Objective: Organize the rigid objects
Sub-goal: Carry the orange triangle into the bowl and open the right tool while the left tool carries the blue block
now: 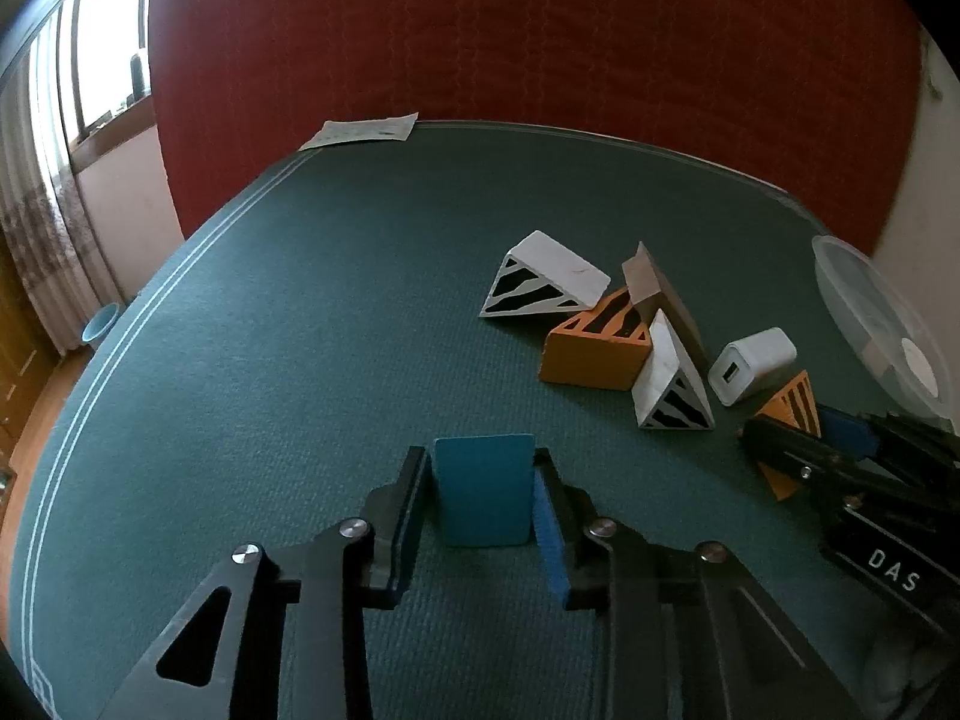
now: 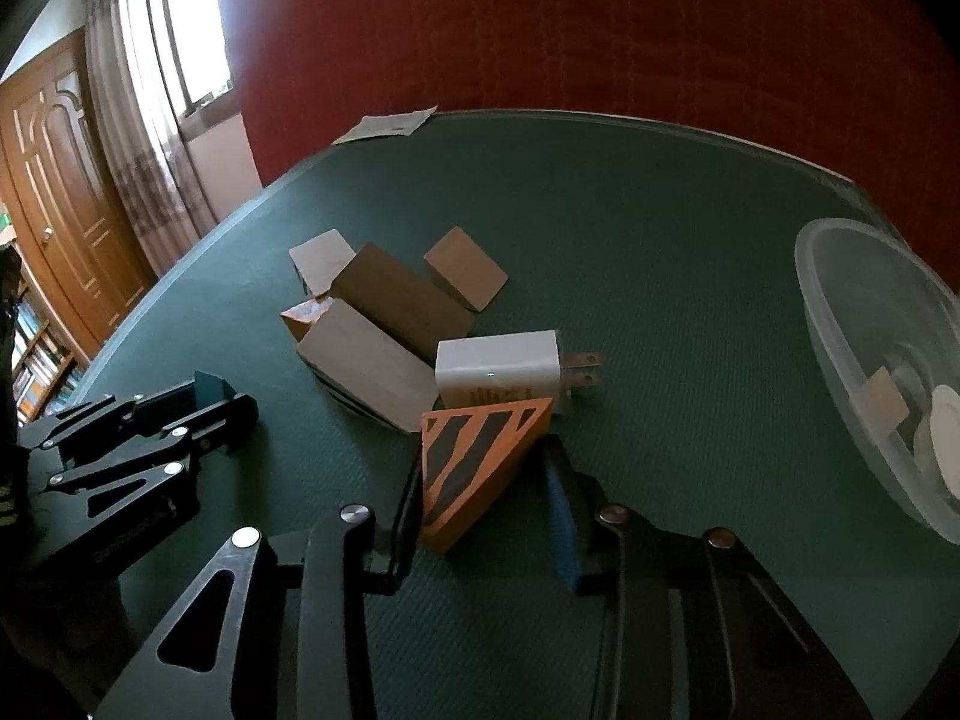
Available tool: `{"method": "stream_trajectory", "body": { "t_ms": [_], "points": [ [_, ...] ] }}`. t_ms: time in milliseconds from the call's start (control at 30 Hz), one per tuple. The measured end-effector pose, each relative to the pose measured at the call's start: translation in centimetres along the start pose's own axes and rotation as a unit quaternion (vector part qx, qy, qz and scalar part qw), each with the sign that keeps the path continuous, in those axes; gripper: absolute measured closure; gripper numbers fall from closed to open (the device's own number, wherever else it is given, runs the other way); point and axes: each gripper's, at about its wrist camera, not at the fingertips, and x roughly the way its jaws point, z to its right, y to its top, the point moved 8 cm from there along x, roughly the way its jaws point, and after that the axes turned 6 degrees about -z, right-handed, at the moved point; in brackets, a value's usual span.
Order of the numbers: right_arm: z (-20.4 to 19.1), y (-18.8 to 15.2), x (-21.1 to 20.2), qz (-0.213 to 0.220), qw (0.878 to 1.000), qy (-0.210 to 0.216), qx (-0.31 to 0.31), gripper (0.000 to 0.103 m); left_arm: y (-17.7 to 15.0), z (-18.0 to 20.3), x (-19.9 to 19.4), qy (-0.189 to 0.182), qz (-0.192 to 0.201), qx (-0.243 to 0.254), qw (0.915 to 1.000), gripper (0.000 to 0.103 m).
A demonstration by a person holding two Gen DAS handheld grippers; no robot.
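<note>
black linkage arms fill the bottom of both wrist views, and between them each tool has something pinched. left gripper has narrowed onto a teal block that stands on the green table cloth, both pads flat against its sides, well apart from the pile, so it looks already sorted out or about to be carried off. right gripper sits around an orange striped wedge at the near edge of the pile; the left pad touches it, but the right blue pad seems to stand just off the sloped face, so i would call that grip unsure. just behind the wedge lies a white charger, prongs pointing right, leaning on the other wedges. a clear plastic bowl waits at the right, likely where the pieces go; the wedge's slant may let it slip.
</note>
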Motion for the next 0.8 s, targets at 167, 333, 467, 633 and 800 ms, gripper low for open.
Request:
{"method": "stream_trajectory", "body": {
  "t_ms": [167, 333, 467, 633, 800],
  "points": [
    [0.2, -0.2, -0.4, 0.005, 1.0, 0.007, 0.006, 0.067, 0.0, -0.1, 0.0, 0.004, 0.001, 0.0, 1.0, 0.071],
    [0.4, -0.3, -0.8, 0.009, 1.0, 0.014, 0.015, 0.068, 0.0, -0.4, -0.1, 0.005, 0.001, -0.003, 1.0, 0.071],
    [0.9, -0.2, -1.4, 0.016, 0.999, 0.019, 0.025, 0.068, -0.1, -0.6, -0.2, 0.0, -0.002, -0.006, 1.0, 0.071],
    [1.7, -0.3, -2.5, 0.025, 0.998, 0.024, 0.044, 0.068, -0.1, -1.9, -0.5, -0.014, -0.006, -0.021, 0.9996, 0.071],
    [2.4, -0.4, -3.4, 0.034, 0.997, 0.03, 0.056, 0.068, -0.2, -3.2, -1.0, -0.017, -0.003, -0.033, 0.9993, 0.071]
  ]
}}
